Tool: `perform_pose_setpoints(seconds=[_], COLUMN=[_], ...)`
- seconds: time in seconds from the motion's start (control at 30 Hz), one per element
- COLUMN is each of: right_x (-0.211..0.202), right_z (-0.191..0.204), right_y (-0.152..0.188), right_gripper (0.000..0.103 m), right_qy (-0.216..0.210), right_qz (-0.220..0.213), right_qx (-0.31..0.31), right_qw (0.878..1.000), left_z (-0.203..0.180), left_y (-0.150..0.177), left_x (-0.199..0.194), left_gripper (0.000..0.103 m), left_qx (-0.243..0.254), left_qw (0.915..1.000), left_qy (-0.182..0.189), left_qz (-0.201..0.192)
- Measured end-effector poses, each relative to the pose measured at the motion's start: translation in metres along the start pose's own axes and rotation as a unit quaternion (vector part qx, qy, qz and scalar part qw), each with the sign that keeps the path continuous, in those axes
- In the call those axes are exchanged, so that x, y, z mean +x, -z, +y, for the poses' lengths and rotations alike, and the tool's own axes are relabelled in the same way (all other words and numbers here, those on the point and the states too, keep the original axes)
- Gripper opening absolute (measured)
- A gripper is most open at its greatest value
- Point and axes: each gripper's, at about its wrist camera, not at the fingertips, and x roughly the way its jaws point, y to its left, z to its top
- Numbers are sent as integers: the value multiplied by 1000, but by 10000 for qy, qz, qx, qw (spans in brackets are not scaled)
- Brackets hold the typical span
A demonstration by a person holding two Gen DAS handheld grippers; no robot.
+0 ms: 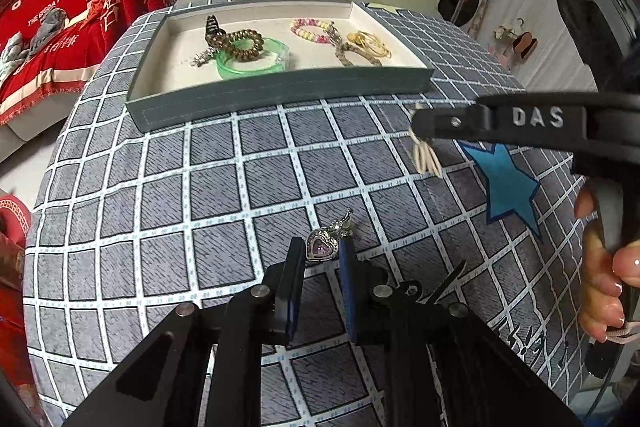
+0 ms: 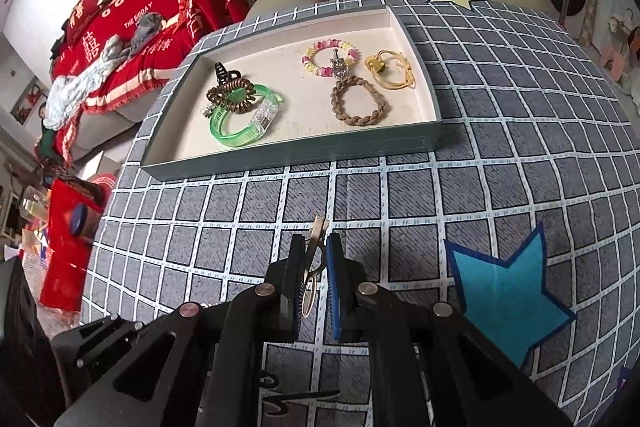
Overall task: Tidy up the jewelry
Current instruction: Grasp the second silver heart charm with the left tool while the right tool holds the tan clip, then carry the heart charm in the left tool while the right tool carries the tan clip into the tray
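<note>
Sitting on the table (image 2: 520,155), the tray (image 2: 296,151) already holds most jewelry. Left claw (image 1: 320,255) pinches a heart pendant (image 1: 322,247); right claw (image 2: 314,255) pinches a cream hair clip (image 2: 314,251). Both must go in.

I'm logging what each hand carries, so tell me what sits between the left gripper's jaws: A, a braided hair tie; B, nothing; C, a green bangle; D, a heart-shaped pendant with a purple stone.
D: the left wrist view shows the left gripper closed on the heart-shaped pendant, while the green bangle lies in the tray.
</note>
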Motion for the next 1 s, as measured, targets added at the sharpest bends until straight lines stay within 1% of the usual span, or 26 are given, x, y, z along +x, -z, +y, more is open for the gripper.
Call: perform_pose_setpoints(seconds=[0.2, 0.33, 0.5, 0.67, 0.87, 1.0], right_x=[-13, -25, -33, -35, -27, -19], right_z=[-3, -4, -5, -3, -1, 0], right_y=[1, -1, -10, -26, -52, -71], right_gripper=[11, 11, 11, 11, 11, 11], right_qy=[-86, -109, -142, -187, -217, -203], right_qz=[-116, -273, -419, -537, -603, -683], right_qx=[64, 96, 102, 98, 140, 97], right_qw=[9999, 9995, 9990, 9983, 9978, 9974], left_z=[12, 26, 42, 58, 71, 78], left_y=[-9, -22, -39, -59, -87, -105], left_x=[-15, -25, -32, -35, -34, -24], left_gripper=[33, 33, 33, 33, 33, 33], left_qx=[-60, -232, -319, -406, -383, -372], left_qw=[9998, 9991, 9979, 9965, 9948, 9947], left_qy=[19, 73, 8, -46, -130, -181], left_qz=[-190, -349, -555, -728, -929, -944])
